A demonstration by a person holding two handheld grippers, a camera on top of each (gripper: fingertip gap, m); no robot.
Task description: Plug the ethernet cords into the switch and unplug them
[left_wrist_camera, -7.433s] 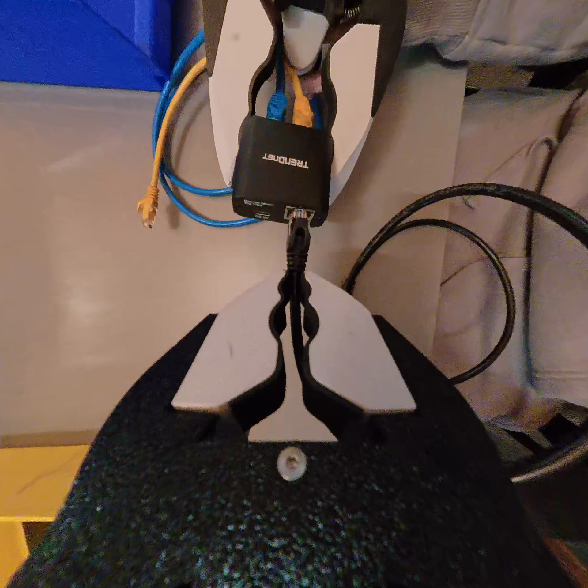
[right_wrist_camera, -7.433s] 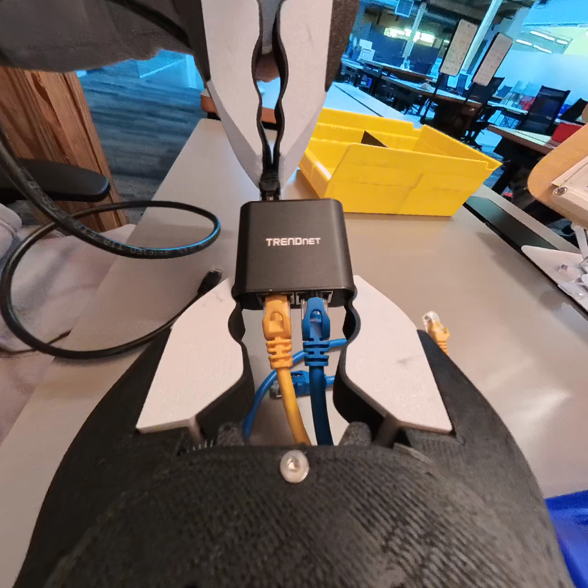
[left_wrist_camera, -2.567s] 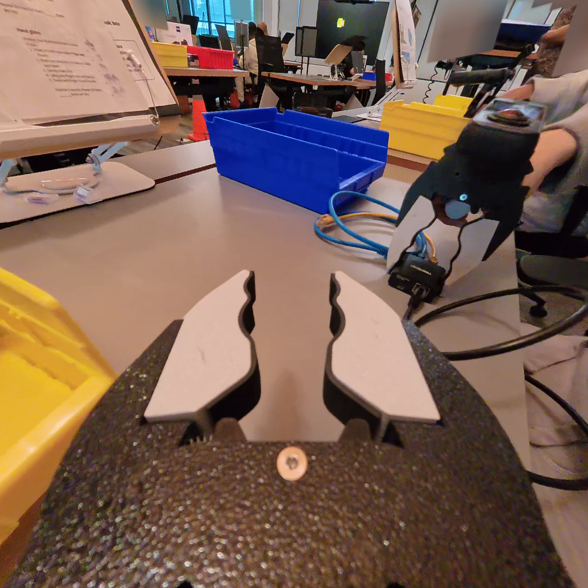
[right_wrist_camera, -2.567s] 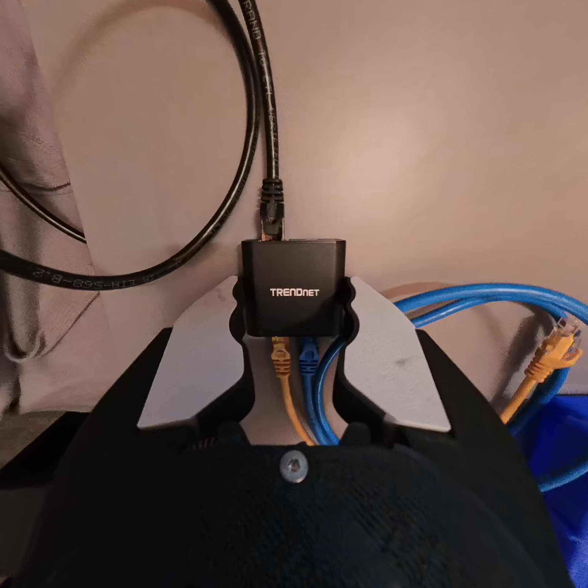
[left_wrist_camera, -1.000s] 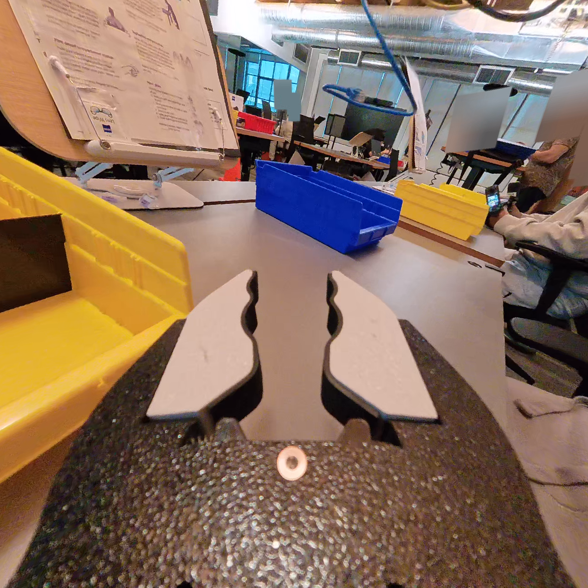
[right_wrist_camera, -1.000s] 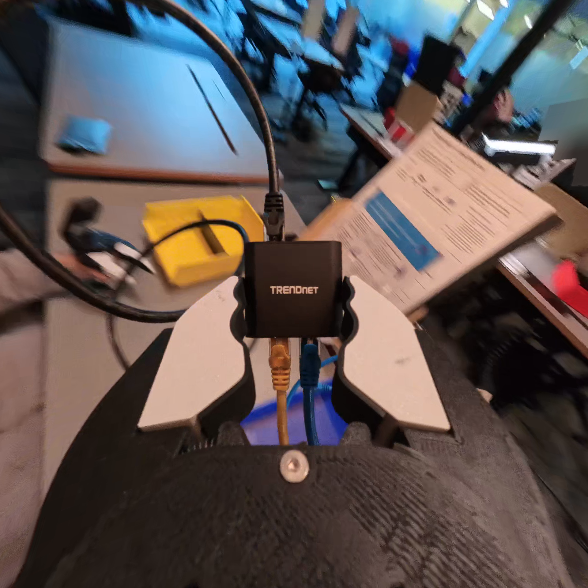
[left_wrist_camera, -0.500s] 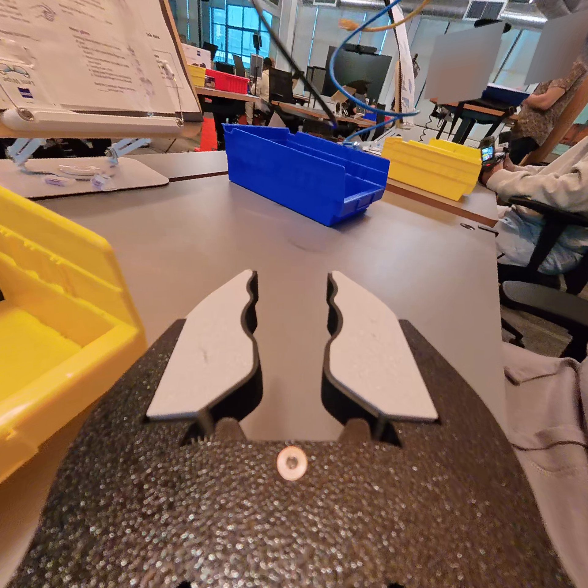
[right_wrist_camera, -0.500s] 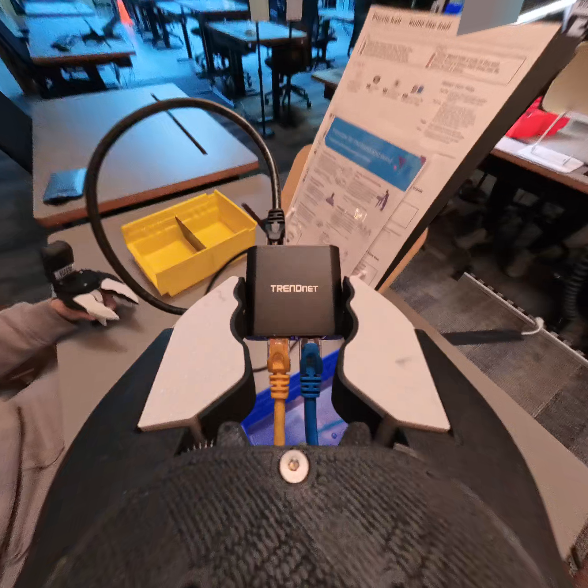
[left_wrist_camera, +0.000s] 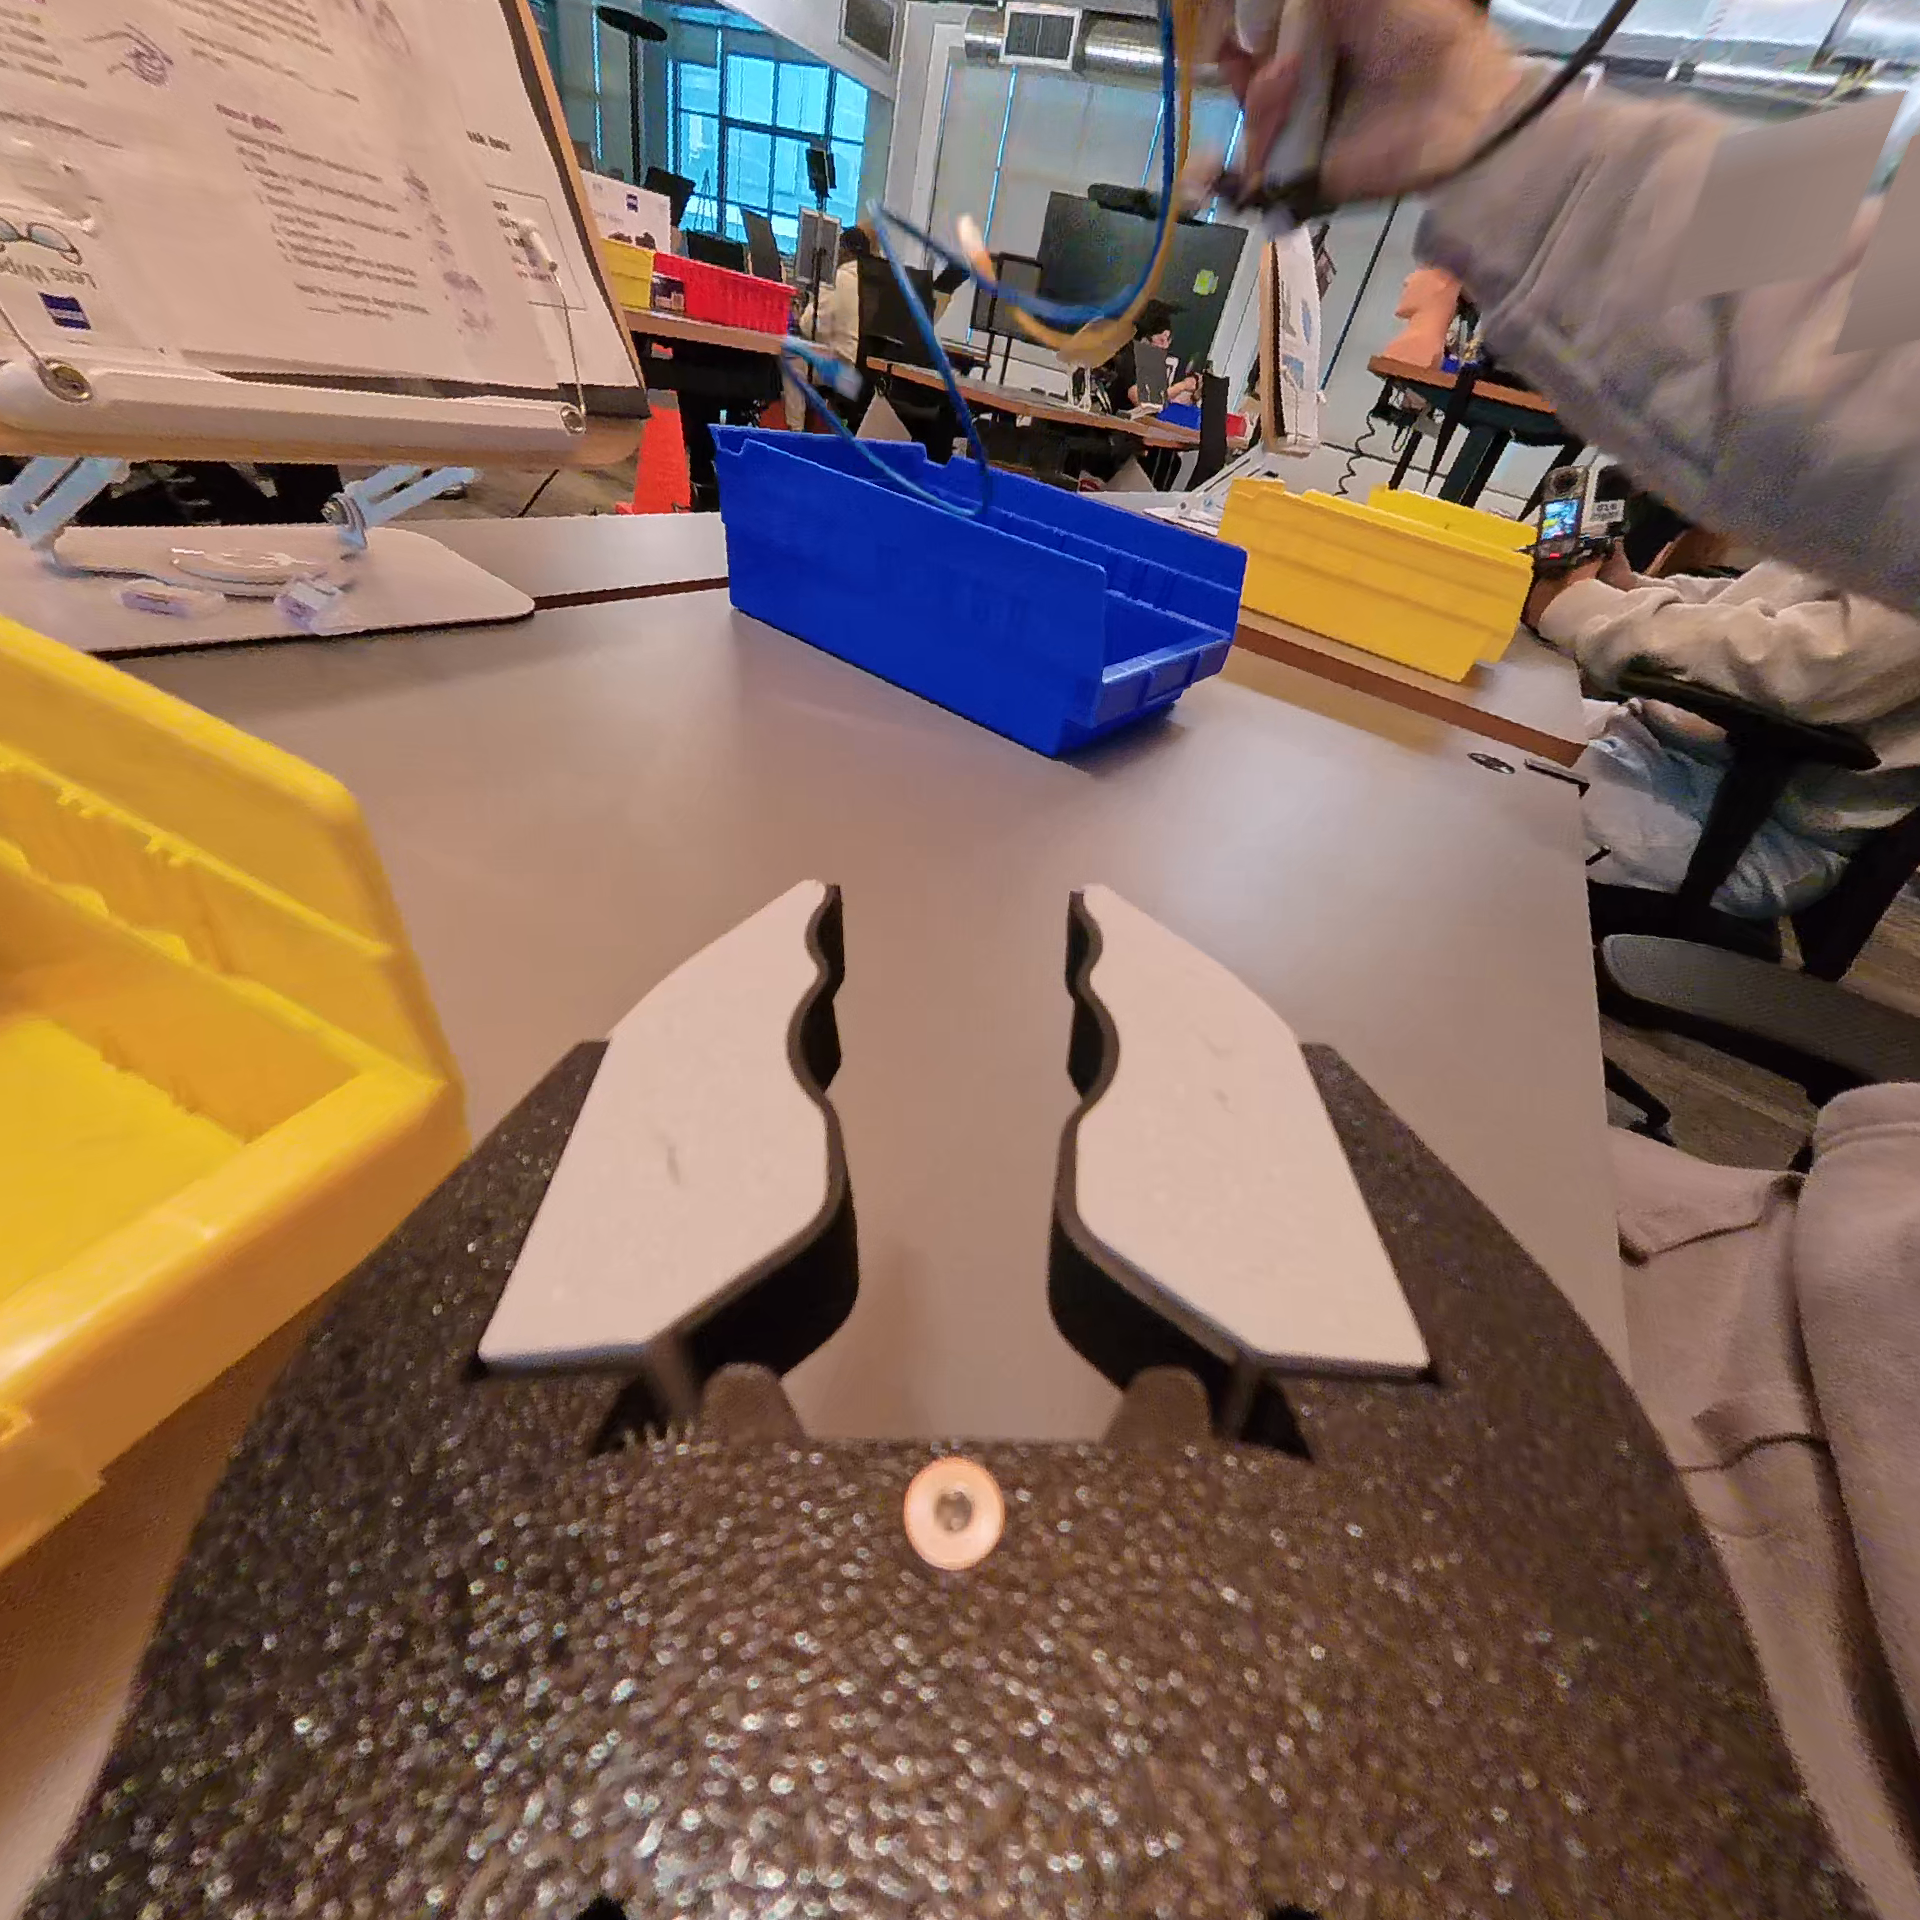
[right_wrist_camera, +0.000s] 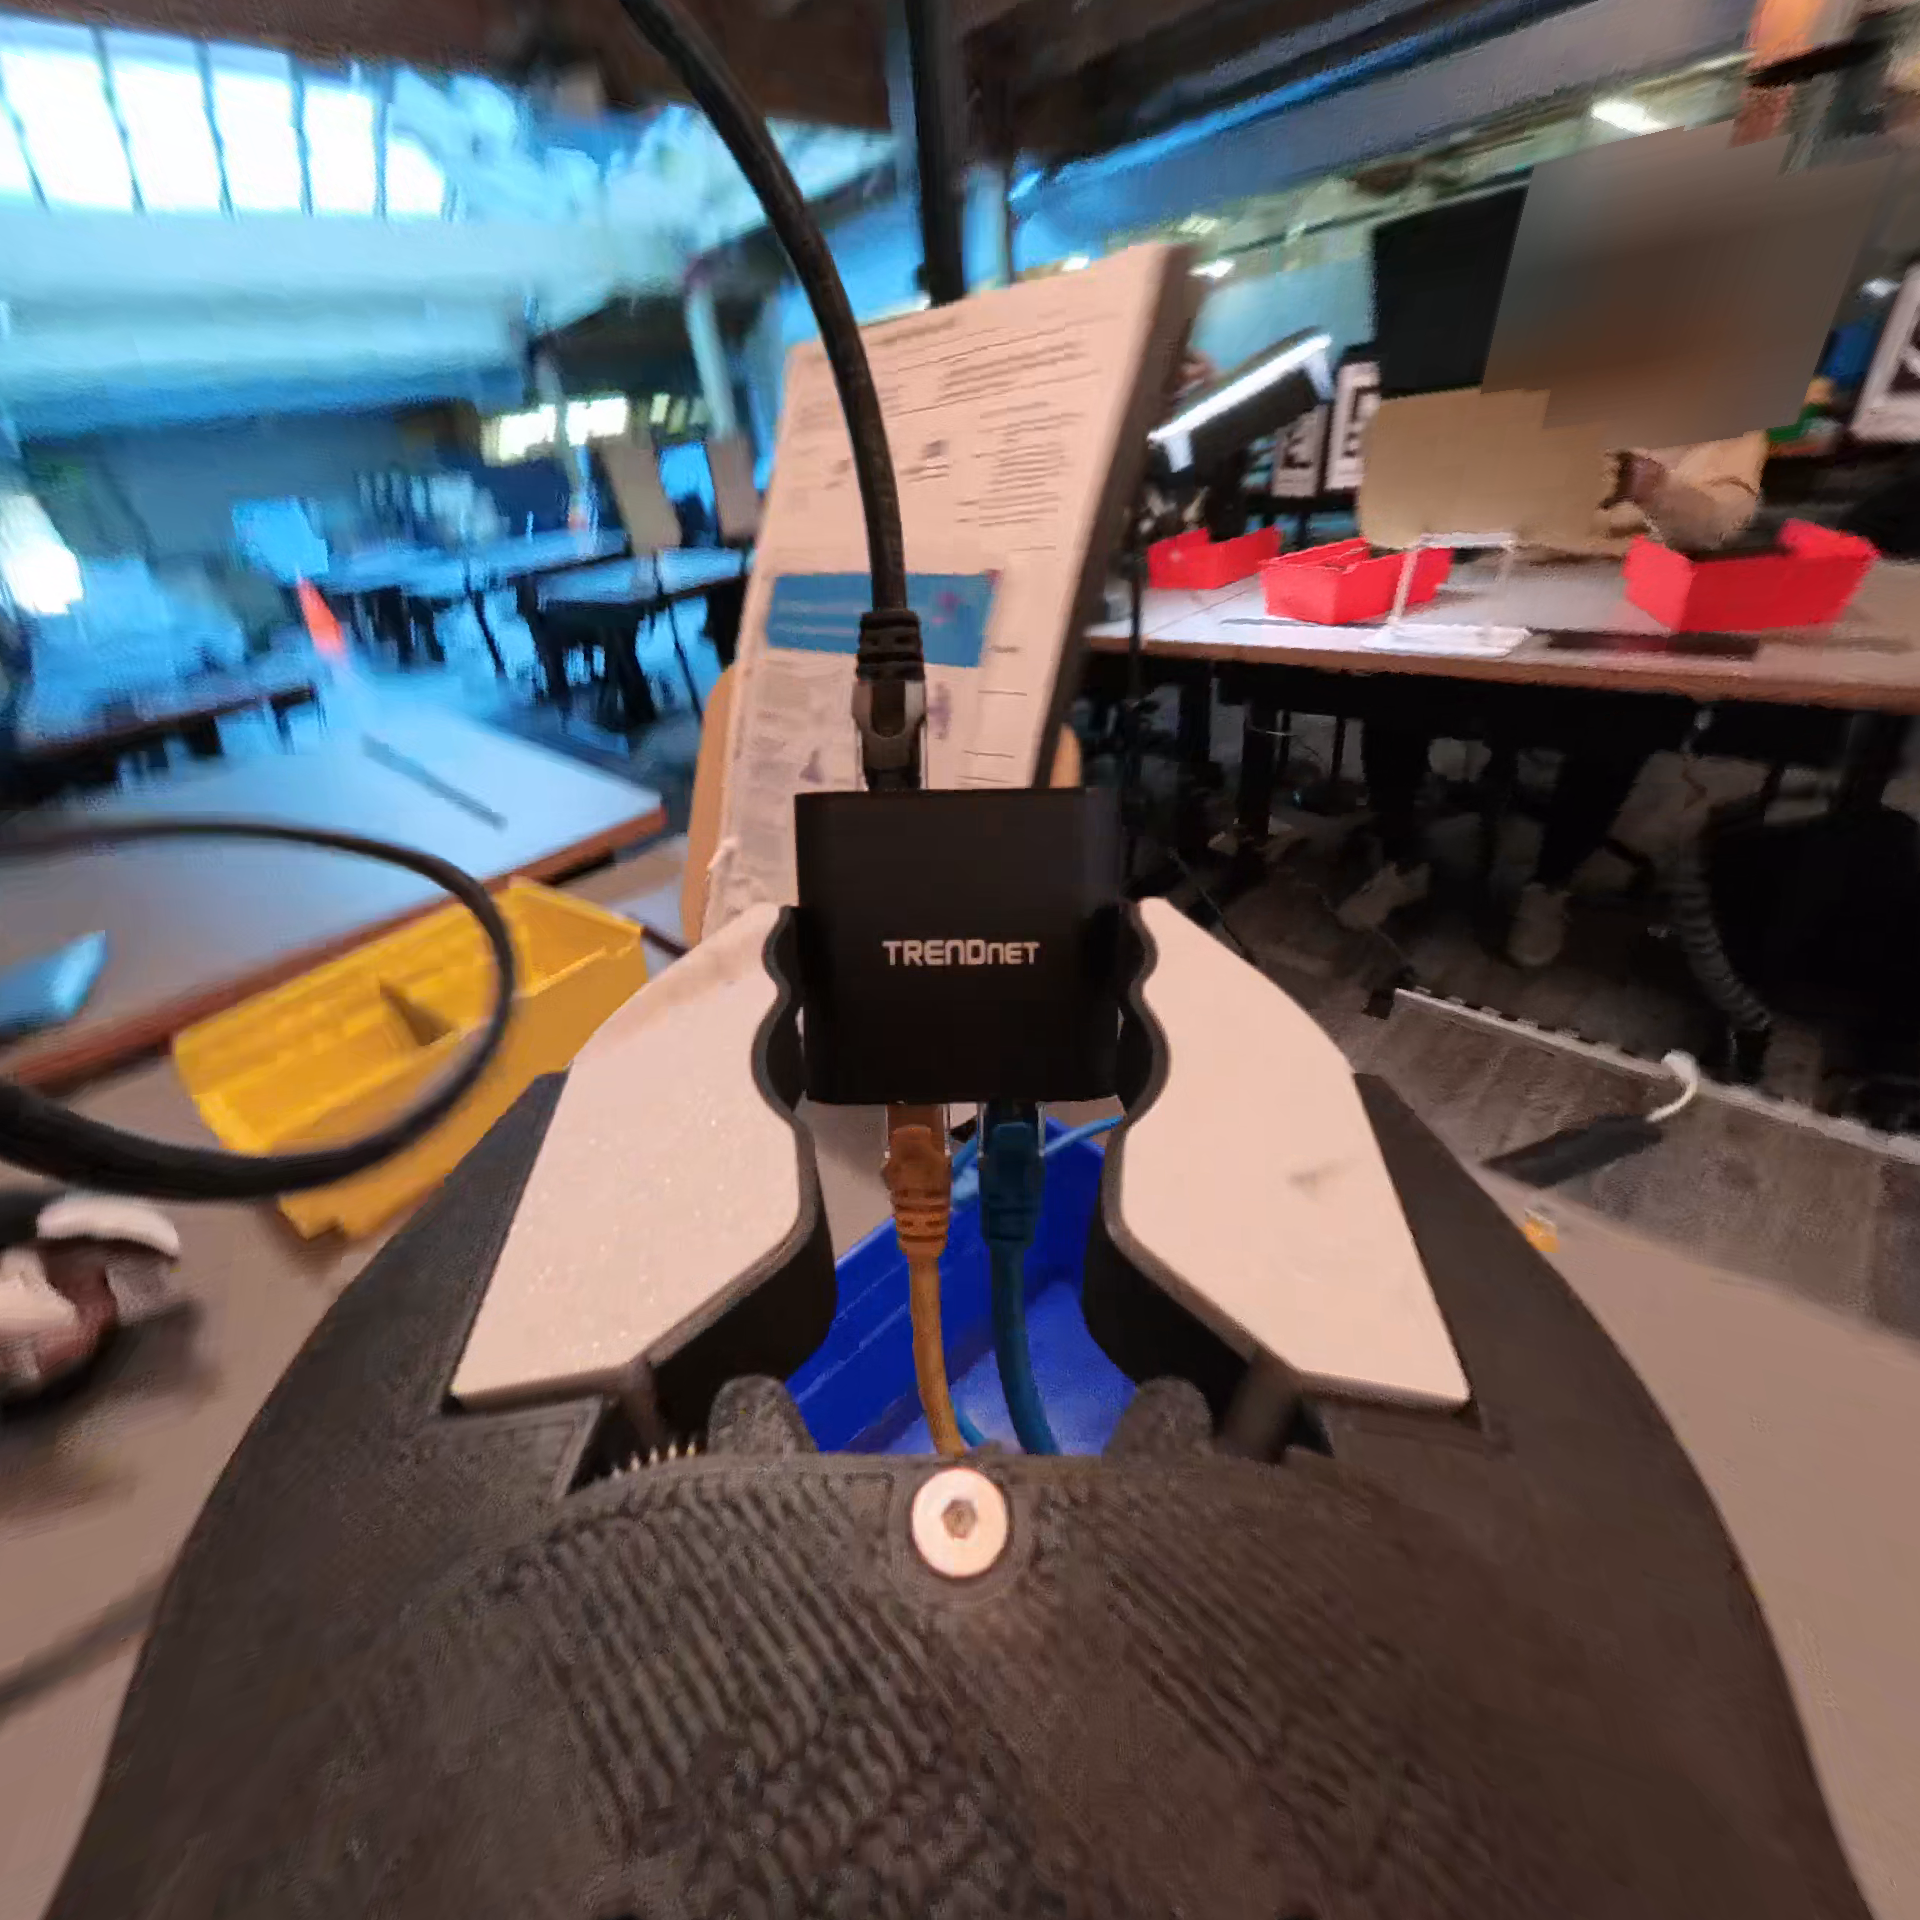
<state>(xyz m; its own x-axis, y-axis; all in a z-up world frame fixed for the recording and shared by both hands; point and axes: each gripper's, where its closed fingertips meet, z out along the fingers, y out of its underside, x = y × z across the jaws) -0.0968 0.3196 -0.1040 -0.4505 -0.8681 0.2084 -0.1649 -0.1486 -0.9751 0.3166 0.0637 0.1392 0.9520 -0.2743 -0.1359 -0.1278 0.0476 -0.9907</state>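
My right gripper (right_wrist_camera: 958, 914) is shut on the small black switch (right_wrist_camera: 958, 940) and holds it in the air above the blue bin (right_wrist_camera: 883, 1351). A black cord (right_wrist_camera: 868, 499) is plugged into the switch's far side. An orange cord (right_wrist_camera: 920, 1226) and a blue cord (right_wrist_camera: 1013, 1226) are plugged into its near side and hang down. My left gripper (left_wrist_camera: 948, 904) is open and empty, low over the grey table (left_wrist_camera: 727, 790). In the left wrist view the hanging blue cord (left_wrist_camera: 935, 384) and orange cord (left_wrist_camera: 1158, 229) dangle over the blue bin (left_wrist_camera: 987, 603), under the person's raised hand (left_wrist_camera: 1340, 94).
A yellow bin (left_wrist_camera: 156, 1039) sits close at my left gripper's left. A document stand (left_wrist_camera: 260, 208) with a printed sheet is at the back left. More yellow bins (left_wrist_camera: 1371, 571) stand beyond the blue one. A seated person (left_wrist_camera: 1714, 665) is at the right edge. My right fingertips sit around 55 centimetres from my left ones.
My right gripper has lifted the switch with all three cords off the table and swung it over the blue bin. My left gripper let go of the black cord earlier and stays open.
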